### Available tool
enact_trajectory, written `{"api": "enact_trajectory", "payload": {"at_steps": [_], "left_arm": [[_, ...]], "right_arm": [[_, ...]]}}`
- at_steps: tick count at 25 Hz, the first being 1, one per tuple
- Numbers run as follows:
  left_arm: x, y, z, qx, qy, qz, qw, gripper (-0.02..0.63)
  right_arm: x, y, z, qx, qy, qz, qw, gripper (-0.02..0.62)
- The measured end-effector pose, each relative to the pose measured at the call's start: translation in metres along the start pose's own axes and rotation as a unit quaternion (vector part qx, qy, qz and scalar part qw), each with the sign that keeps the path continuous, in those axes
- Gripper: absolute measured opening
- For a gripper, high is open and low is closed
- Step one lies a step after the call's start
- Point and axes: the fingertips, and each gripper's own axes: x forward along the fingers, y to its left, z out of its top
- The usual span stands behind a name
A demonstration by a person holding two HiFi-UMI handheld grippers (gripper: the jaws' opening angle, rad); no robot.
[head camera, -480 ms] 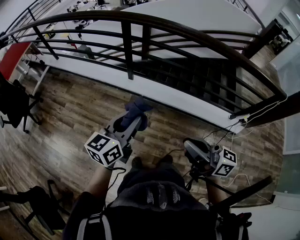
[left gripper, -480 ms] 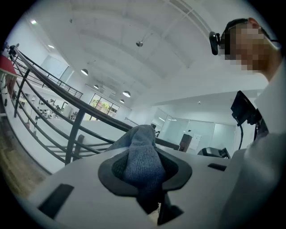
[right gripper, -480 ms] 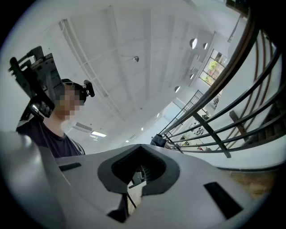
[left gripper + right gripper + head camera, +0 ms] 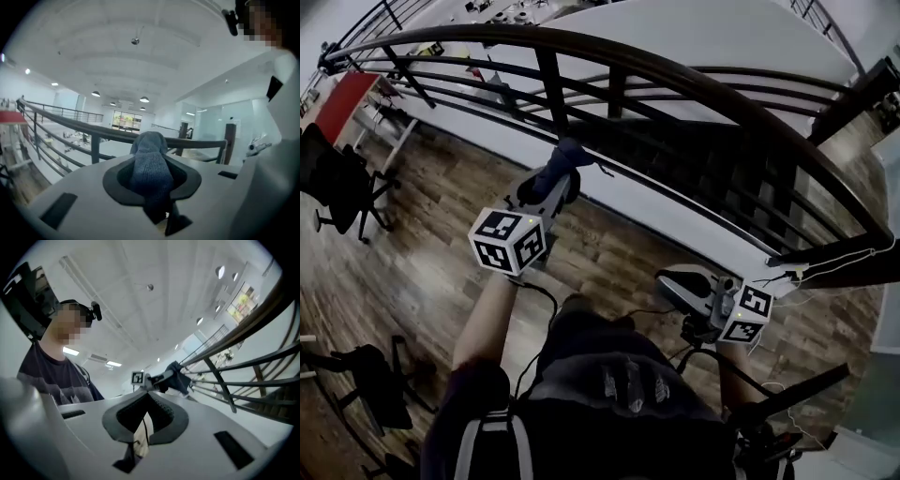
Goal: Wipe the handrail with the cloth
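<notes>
my left gripper (image 4: 551, 187) has its jaws clamped on the cloth (image 4: 568, 156), a grey-blue knitted wad that bulges out past the tips, and from the head view it sits just short of the handrail (image 4: 675, 70), on my side of it and below the top bar. in the left gripper view the cloth (image 4: 150, 161) covers part of the handrail (image 4: 75, 125), so i cannot tell how close it is. i think the main risk is reaching too far and knocking the hard jaw tips against the handrail, or wiping with too little cloth and scraping it. a loose grip could let the wad drag out and drop past the handrail to the floor below. my right gripper (image 4: 682, 287) hangs well back from the handrail, its jaws drawn narrow on nothing (image 4: 143, 420), and its trailing cable could snag.
</notes>
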Motion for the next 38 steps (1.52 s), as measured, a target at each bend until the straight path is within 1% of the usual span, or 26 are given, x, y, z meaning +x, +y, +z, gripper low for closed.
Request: {"api": "enact_trajectory", "payload": {"at_steps": [2, 3, 5, 7, 8, 9, 11, 13, 14, 16, 18, 21, 23, 24, 26, 29, 32, 35, 38], "left_arm": [[0.036, 0.044, 0.029, 0.037, 0.005, 0.052, 0.9979, 0.097], [0.056, 0.07, 0.046, 0.057, 0.008, 0.076, 0.9955, 0.097], [0.102, 0.128, 0.082, 0.101, 0.022, 0.118, 0.9877, 0.097], [0.157, 0.192, 0.115, 0.141, 0.042, 0.153, 0.9772, 0.097], [0.184, 0.225, 0.13, 0.156, 0.053, 0.169, 0.9718, 0.097], [0.21, 0.257, 0.143, 0.167, 0.064, 0.184, 0.9665, 0.097], [0.26, 0.311, 0.159, 0.183, 0.091, 0.21, 0.9561, 0.096], [0.302, 0.35, 0.152, 0.185, 0.131, 0.223, 0.9481, 0.097], [0.318, 0.365, 0.144, 0.177, 0.15, 0.225, 0.9465, 0.097], [0.339, 0.384, 0.13, 0.146, 0.177, 0.223, 0.9475, 0.097], [0.346, 0.389, 0.125, 0.122, 0.184, 0.214, 0.9515, 0.095], [0.352, 0.381, 0.122, 0.104, 0.169, 0.203, 0.9588, 0.095], [0.355, 0.367, 0.116, 0.076, 0.157, 0.189, 0.9664, 0.095], [0.356, 0.355, 0.113, 0.064, 0.153, 0.181, 0.9694, 0.095], [0.36, 0.32, 0.107, 0.063, 0.155, 0.16, 0.9728, 0.095], [0.371, 0.249, 0.099, 0.064, 0.156, 0.113, 0.9792, 0.095], [0.381, 0.163, 0.088, 0.059, 0.148, 0.065, 0.9851, 0.095], [0.392, 0.069, 0.073, 0.072, 0.141, 0.033, 0.9868, 0.095], [0.405, -0.022, 0.055, 0.074, 0.14, 0.01, 0.9873, 0.095]], "right_arm": [[0.002, -0.026, 0.002, -0.003, 0.057, 0.009, 0.998, 0.003], [0.003, -0.039, 0.005, -0.016, 0.082, 0.002, 0.996, 0.003], [0.007, -0.072, 0.012, -0.054, 0.121, -0.026, 0.991, 0.003], [0.012, -0.11, 0.023, -0.077, 0.136, -0.059, 0.986, 0.003], [0.016, -0.129, 0.03, -0.076, 0.137, -0.071, 0.985, 0.003], [0.02, -0.147, 0.038, -0.066, 0.134, -0.082, 0.985, 0.003], [0.026, -0.178, 0.053, -0.027, 0.12, -0.1, 0.987, 0.004], [0.025, -0.202, 0.062, 0.006, 0.107, -0.116, 0.987, 0.003], [0.02, -0.216, 0.064, 0.008, 0.106, -0.126, 0.986, 0.003], [0.013, -0.238, 0.074, 0.004, 0.107, -0.143, 0.984, 0.003], [0.014, -0.249, 0.092, 0.015, 0.101, -0.15, 0.983, 0.003], [0.014, -0.265, 0.108, 0.045, 0.081, -0.153, 0.984, 0.003], [0.004, -0.278, 0.104, 0.051, 0.084, -0.158, 0.983, 0.003], [-0.003, -0.282, 0.1, 0.05, 0.092, -0.162, 0.981, 0.003], [-0.016, -0.284, 0.096, 0.043, 0.101, -0.174, 0.979, 0.003], [-0.04, -0.276, 0.099, 0.029, 0.08, -0.193, 0.977, 0.003], [-0.083, -0.262, 0.091, 0.019, 0.065, -0.208, 0.976, 0.003], [-0.14, -0.241, 0.081, 0.023, 0.049, -0.223, 0.973, 0.003], [-0.204, -0.219, 0.061, 0.014, 0.048, -0.239, 0.97, 0.004]]}}
